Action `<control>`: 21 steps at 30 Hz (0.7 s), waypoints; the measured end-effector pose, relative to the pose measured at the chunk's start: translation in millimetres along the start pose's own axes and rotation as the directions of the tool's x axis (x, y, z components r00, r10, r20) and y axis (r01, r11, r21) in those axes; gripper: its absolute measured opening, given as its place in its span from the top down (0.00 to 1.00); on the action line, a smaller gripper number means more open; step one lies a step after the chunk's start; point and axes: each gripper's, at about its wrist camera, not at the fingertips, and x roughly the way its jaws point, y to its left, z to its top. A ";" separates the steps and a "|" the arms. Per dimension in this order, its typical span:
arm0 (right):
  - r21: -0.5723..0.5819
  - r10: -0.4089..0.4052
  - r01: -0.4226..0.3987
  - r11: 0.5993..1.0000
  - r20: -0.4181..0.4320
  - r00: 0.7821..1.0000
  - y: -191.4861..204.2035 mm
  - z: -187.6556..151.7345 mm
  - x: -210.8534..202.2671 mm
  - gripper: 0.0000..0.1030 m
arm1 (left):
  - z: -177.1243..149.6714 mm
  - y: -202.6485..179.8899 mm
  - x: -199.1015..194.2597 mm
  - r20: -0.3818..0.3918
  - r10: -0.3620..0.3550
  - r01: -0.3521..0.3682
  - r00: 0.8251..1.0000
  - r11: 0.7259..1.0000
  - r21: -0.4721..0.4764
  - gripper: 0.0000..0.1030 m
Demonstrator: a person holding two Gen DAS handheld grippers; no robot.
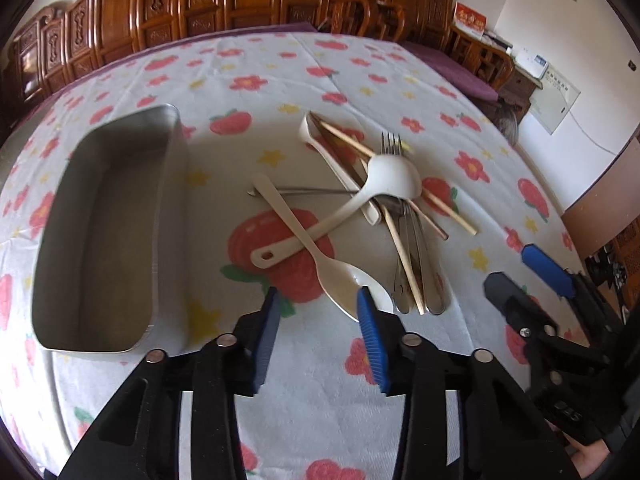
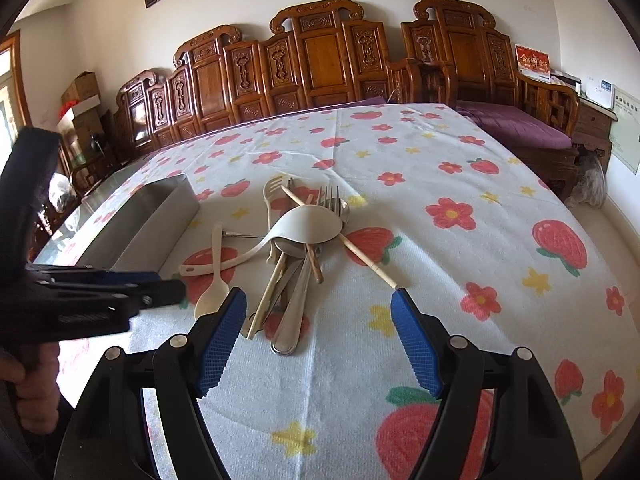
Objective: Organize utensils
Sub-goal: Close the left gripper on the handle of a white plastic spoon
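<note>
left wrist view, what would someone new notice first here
A tangled heap of utensils, with white spoons, chopsticks and a fork crossing each other, lies mid-table on the flowered tablecloth. To its left sits an empty metal tray. The left gripper hovers just short of the nearest white spoon, gripping nothing, with the right gripper open off to the right.

tablecloth (floral) | carved wooden bench | purple cushion
</note>
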 end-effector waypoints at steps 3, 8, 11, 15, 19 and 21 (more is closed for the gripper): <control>0.000 -0.002 0.002 1.000 0.007 1.000 -0.6 -0.2 -2.1 0.25 | 1.5 -2.4 12.7 -0.023 -0.002 0.002 1.000 1.000 -0.009 0.68; -0.002 -0.003 0.004 1.000 0.010 1.000 -0.8 -0.3 -3.1 0.25 | 4.9 -2.2 30.9 -0.057 0.019 -0.021 0.998 0.999 -0.031 0.74; -0.002 -0.007 0.007 1.000 0.011 1.000 -1.4 -0.4 -3.9 0.25 | 6.0 -2.4 34.2 -0.055 0.032 -0.034 0.998 0.999 -0.032 0.79; 0.000 -0.010 0.010 1.000 0.009 1.000 -2.4 0.2 -4.5 0.25 | 6.3 -2.7 35.4 -0.061 0.021 -0.023 0.998 0.999 -0.034 0.95; -0.004 -0.013 0.013 1.000 0.025 1.000 -2.4 3.5 -9.1 0.25 | 4.5 -2.4 29.3 -0.047 0.010 -0.012 0.999 0.999 -0.038 0.99; -0.005 -0.018 0.019 1.000 0.026 1.000 -2.8 3.4 -9.4 0.25 | 3.6 -2.6 24.2 -0.038 0.005 -0.007 0.999 0.999 -0.035 1.00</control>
